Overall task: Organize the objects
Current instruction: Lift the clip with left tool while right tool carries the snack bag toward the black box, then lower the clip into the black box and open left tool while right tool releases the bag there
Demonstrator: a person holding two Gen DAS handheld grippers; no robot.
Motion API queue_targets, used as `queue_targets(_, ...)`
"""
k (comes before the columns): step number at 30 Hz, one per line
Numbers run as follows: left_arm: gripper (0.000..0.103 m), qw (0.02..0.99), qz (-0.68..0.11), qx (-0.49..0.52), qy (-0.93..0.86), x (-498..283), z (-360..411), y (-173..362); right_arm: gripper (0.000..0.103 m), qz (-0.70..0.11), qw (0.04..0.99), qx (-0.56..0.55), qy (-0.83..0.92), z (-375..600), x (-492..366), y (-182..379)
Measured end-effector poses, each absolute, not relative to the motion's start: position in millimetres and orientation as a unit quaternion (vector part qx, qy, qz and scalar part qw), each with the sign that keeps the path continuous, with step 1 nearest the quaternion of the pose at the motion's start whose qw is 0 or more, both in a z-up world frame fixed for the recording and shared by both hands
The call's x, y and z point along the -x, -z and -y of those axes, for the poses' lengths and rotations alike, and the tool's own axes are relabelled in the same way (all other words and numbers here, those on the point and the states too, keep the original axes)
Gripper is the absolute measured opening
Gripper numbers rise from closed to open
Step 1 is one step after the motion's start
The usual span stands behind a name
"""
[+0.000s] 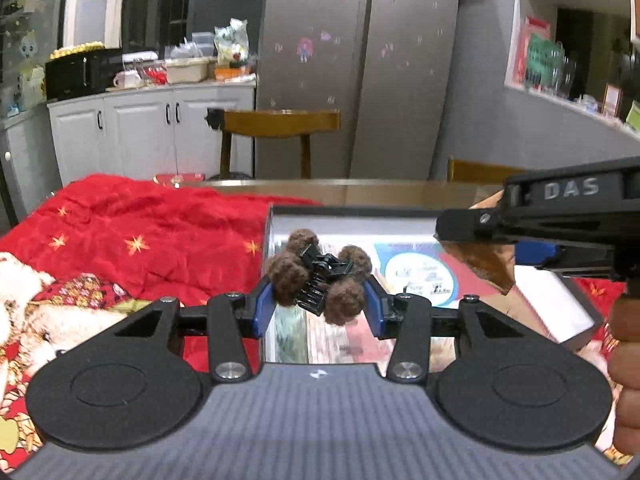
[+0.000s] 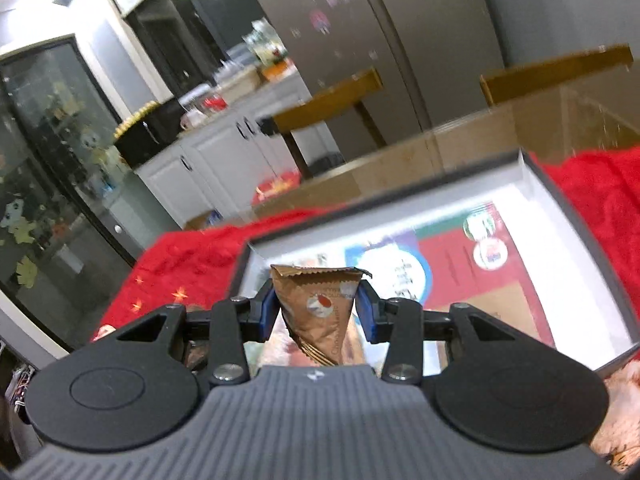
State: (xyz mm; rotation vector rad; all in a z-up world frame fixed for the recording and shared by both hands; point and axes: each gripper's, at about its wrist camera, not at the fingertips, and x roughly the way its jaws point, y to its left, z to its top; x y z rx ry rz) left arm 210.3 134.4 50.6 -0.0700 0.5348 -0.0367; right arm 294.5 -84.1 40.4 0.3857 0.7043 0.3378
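Left gripper jaws pinch the pom-pom hair claw; right gripper jaws pinch the brown packet

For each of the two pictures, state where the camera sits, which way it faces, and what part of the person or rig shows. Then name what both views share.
Left wrist: on the left gripper, facing along its fingers at the box; it holds a hair claw; the right gripper and fingers enter from the right.
Right wrist: on the right gripper, looking at the box; it holds a packet.
Shared: box, red cloth, fridge.
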Motion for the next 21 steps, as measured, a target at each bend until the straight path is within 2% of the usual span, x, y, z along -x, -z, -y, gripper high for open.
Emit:
queue_targets(6,0.052,0.958,-0.285,0.027,0.013,-216.3,-134.6,-33.4,0.045,-0.387,0.885,-0.187,-0.18,80.5,-305.7,-21.5)
queue_targets(21,0.052,0.952,-0.306,0.015,0.013,-216.3,-129.9,-16.3,0.045,-0.402,0.883,-0.145,-0.195,67.1,-301.2,-19.1)
